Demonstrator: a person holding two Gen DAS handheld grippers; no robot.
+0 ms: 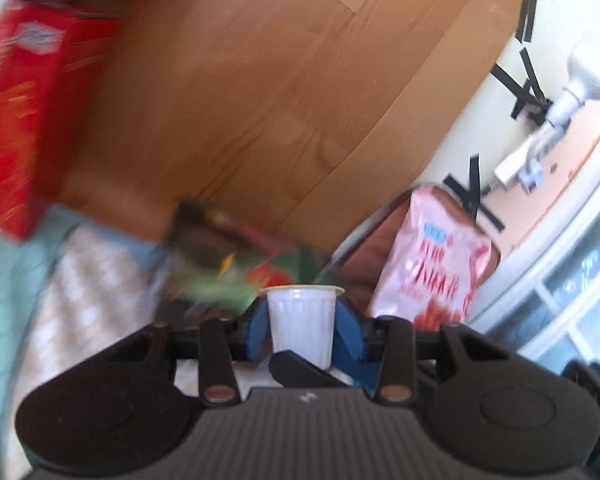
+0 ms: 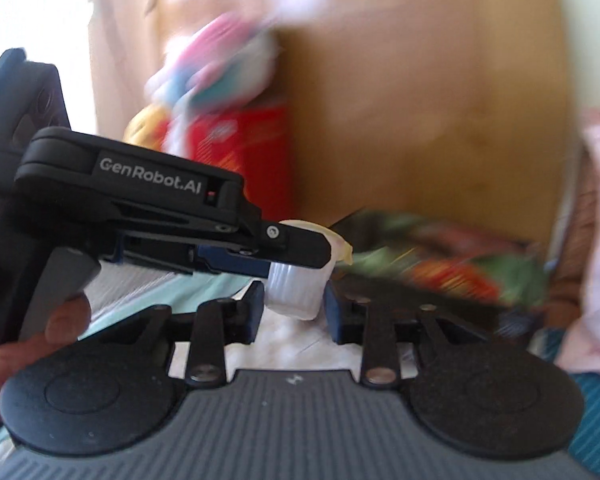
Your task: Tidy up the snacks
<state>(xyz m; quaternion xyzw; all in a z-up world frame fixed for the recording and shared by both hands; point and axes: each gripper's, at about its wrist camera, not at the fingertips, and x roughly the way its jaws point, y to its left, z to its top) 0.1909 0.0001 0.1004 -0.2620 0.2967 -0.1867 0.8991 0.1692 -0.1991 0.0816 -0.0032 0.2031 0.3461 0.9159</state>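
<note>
Jelly cup (image 1: 302,322) sits pinched in my left gripper (image 1: 302,326); my right gripper (image 2: 294,302) nips its base. Both claws stand narrow, sharing it for a handover, I judge, snack bags at twelve o'clock.

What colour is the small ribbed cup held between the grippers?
White cup, clearest in the left wrist view.

Motion blur smears the green snack bag (image 1: 236,276) and red box (image 1: 24,112).

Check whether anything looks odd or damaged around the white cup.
Both grippers clamp one small white cup: left gripper near its top, right gripper at its base. Its yellowish lid looks curled at one edge.
</note>
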